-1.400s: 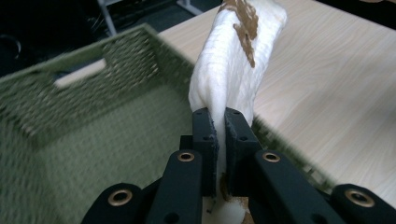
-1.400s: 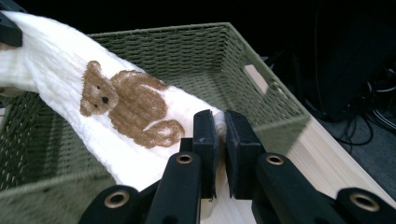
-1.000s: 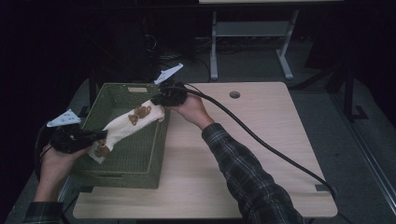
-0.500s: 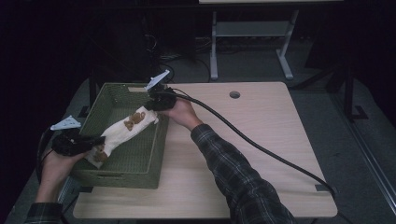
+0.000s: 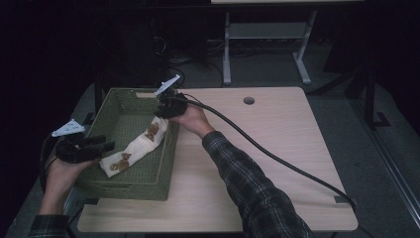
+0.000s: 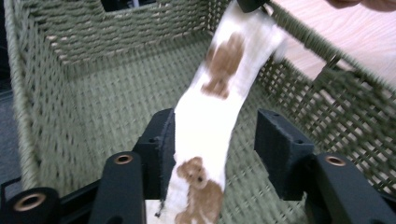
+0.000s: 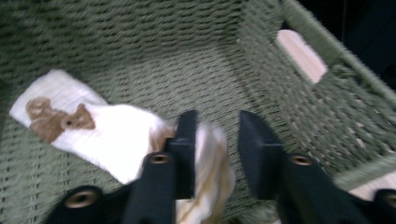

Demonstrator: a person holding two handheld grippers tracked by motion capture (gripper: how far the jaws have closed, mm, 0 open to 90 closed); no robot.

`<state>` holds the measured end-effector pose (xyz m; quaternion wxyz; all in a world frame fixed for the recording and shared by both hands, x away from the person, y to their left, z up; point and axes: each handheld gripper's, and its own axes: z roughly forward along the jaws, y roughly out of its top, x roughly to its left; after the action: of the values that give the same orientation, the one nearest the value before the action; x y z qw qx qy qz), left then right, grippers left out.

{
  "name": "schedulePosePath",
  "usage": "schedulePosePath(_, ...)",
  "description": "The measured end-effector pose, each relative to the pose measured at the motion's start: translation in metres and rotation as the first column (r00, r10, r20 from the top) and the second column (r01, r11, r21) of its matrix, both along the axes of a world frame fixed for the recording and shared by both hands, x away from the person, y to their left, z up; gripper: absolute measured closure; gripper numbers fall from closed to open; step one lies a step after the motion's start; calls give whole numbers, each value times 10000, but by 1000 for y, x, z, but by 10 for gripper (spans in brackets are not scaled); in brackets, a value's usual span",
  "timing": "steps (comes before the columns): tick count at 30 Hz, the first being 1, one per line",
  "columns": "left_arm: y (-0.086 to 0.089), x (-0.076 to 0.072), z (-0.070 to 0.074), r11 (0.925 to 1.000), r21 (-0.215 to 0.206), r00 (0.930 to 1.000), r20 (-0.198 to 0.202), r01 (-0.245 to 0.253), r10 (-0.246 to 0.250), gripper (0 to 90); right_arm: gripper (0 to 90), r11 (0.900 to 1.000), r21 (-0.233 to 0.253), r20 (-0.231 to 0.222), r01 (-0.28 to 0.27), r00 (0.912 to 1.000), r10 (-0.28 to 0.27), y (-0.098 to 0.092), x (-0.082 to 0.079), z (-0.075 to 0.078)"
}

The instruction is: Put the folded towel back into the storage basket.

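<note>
A pale wooden table (image 5: 277,148) in a dark room carries one green woven basket (image 5: 126,181). In the basket, one white cloth (image 5: 136,147) printed with brown bears is stretched slantwise. Its near end lies between the spread jaws of the left gripper (image 5: 101,147), and its far end between the parted jaws of the right gripper (image 5: 163,113).

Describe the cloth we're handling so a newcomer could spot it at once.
Find the green woven basket on the left of the wooden table. Lying slantwise inside it, between the left tool and right tool, is the cloth: white with brown bear prints, the basket's one pale item.
</note>
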<state>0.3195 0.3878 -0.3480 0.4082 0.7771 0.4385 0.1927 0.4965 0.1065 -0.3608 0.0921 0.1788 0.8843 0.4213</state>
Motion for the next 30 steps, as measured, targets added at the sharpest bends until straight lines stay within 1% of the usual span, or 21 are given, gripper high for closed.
schedulePosePath(2, -4, 0, 2, 10000, -64, 10000, 61, 39, -39, 459, 586, 9998, 150, -48, 100, 9999, -99, -4, 1, 4)
schedulePosePath(3, -6, 0, 3, 10000, -81, 10000, 67, 40, -40, 454, 574, 9997, 200, -102, 164, 9998, -162, -5, 0, 7)
schedulePosePath(4, -8, 0, 4, 9999, -112, 10000, 78, 45, -44, 448, 557, 9997, 171, 5, 202, 9998, -202, -7, 0, 9)
schedulePosePath(6, -10, 0, 6, 9999, -136, 9999, 97, 95, -94, 438, 515, 9991, 270, 83, 336, 9994, -339, -14, -2, 14)
schedulePosePath(11, -29, 0, 16, 9991, -361, 9994, 263, 231, -222, 403, 439, 9972, 464, 67, 588, 9982, -592, -33, -7, 21)
schedulePosePath(14, -43, 2, 21, 9986, -388, 9988, 340, 355, -342, 381, 407, 9966, 454, 27, 691, 9976, -693, -47, -11, 24)
schedulePosePath(15, -48, 3, 23, 9982, -432, 9987, 339, 406, -392, 374, 387, 9965, 457, 62, 702, 9975, -706, -51, -12, 24)
schedulePosePath(17, -60, 5, 27, 9978, -424, 9980, 391, 519, -503, 358, 378, 9956, 432, 1, 836, 9965, -837, -61, -16, 25)
schedulePosePath(21, -84, 10, 32, 9951, -509, 9955, 455, 851, -828, 330, 314, 9944, 409, 35, 975, 9952, -977, -85, -21, 26)
schedulePosePath(22, -91, 11, 33, 9942, -501, 9948, 395, 955, -935, 320, 304, 9939, 405, 41, 1027, 9947, -1030, -92, -22, 26)
schedulePosePath(23, -98, 13, 34, 9927, -545, 9935, 431, 1078, -1055, 314, 294, 9935, 366, 72, 1074, 9942, -1078, -99, -24, 26)
schedulePosePath(24, -105, 14, 34, 9922, -475, 9926, 423, 1155, -1135, 308, 282, 9929, 370, 65, 1135, 9935, -1138, -106, -26, 26)
schedulePosePath(28, -135, 20, 36, 9879, -470, 9884, 438, 1475, -1455, 280, 253, 9897, 397, 104, 1374, 9904, -1379, -135, -33, 28)
schedulePosePath(29, -143, 20, 36, 9859, -499, 9864, 470, 1596, -1573, 279, 247, 9891, 413, 151, 1410, 9898, -1417, -142, -36, 29)
schedulePosePath(30, -150, 21, 36, 9844, -443, 9847, 469, 1701, -1680, 276, 239, 9879, 437, 164, 1489, 9886, -1497, -150, -38, 29)
